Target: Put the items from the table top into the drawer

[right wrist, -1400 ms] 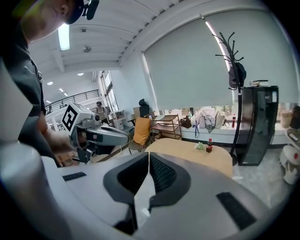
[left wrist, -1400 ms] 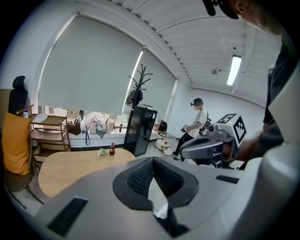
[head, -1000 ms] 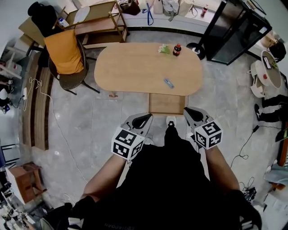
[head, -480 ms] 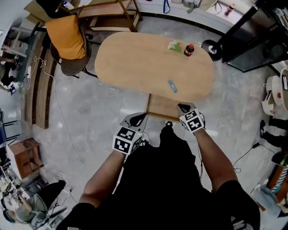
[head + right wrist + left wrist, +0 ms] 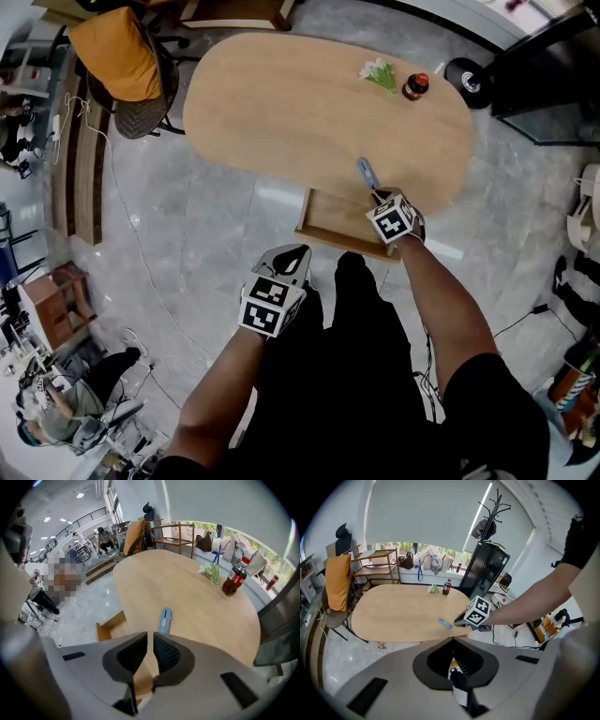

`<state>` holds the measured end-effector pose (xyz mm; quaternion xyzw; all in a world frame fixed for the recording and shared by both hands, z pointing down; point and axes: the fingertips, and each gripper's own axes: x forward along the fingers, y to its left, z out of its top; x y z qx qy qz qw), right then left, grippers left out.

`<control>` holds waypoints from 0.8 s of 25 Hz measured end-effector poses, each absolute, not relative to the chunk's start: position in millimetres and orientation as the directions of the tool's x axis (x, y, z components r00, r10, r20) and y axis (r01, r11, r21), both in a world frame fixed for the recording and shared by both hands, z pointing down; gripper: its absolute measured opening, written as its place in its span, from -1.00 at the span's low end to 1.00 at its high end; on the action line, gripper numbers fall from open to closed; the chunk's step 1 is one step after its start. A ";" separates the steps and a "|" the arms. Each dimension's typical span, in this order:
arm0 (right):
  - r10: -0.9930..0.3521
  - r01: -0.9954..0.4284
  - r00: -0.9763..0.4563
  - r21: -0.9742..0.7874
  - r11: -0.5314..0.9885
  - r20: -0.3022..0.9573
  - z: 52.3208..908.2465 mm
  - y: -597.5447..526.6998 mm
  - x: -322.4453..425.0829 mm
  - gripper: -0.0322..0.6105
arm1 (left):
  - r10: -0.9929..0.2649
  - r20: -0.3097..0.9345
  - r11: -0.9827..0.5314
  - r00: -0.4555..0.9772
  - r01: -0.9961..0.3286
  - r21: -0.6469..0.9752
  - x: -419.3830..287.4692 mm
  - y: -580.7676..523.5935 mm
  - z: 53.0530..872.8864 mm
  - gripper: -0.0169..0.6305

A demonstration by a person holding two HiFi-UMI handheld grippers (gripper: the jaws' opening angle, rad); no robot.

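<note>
Presently on the oval wooden table (image 5: 281,103): one small blue item (image 5: 367,172), flat and oblong, lying near the edge closest to the person. One dark soda bottle (image 5: 415,86) with a red cap stands upright at the far end. One green-and-white sprig (image 5: 378,71) lies just beside the bottle. An open wooden drawer (image 5: 337,217) juts out under the table's near edge, below the blue item. The right gripper (image 5: 378,197) is over the drawer and angled down, with its tips just short of the blue item and apart from it. Its jaws are all but together, having just eased open to a thin slit, with nothing between them. The left gripper (image 5: 292,258) is held low near the person's legs, well apart from the table, its jaws pressed together and empty. A chair (image 5: 117,52) draped in orange cloth stands at the table's far left end.
</note>
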<state>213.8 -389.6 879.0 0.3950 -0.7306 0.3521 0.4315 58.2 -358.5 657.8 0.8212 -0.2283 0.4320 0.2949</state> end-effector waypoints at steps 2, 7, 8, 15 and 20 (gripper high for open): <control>-0.271 -0.876 -0.311 -0.164 0.453 0.911 899.4 -405.8 215.1 -0.70 | -0.104 0.854 -0.713 0.510 -0.637 0.294 59.4 -355.7 670.9 -0.94; -0.243 -0.873 -0.274 -0.134 0.469 0.930 942.1 -426.1 219.4 -0.50 | -0.109 0.859 -0.662 0.501 -0.681 0.313 56.8 -350.8 689.9 -0.94; -0.238 -0.874 -0.268 -0.132 0.468 0.934 948.2 -428.5 219.6 -0.46 | -0.110 0.860 -0.656 0.499 -0.686 0.314 55.6 -349.9 691.7 -0.94; -0.199 -0.886 -0.236 -0.127 0.446 0.951 974.5 -427.6 217.2 -0.42 | -0.109 0.862 -0.637 0.495 -0.700 0.321 43.4 -341.6 700.9 -0.94; -0.199 -0.882 -0.239 -0.126 0.455 0.950 965.0 -425.8 217.6 -0.51 | -0.089 0.861 -0.664 0.501 -0.674 0.324 41.1 -340.9 702.9 -0.94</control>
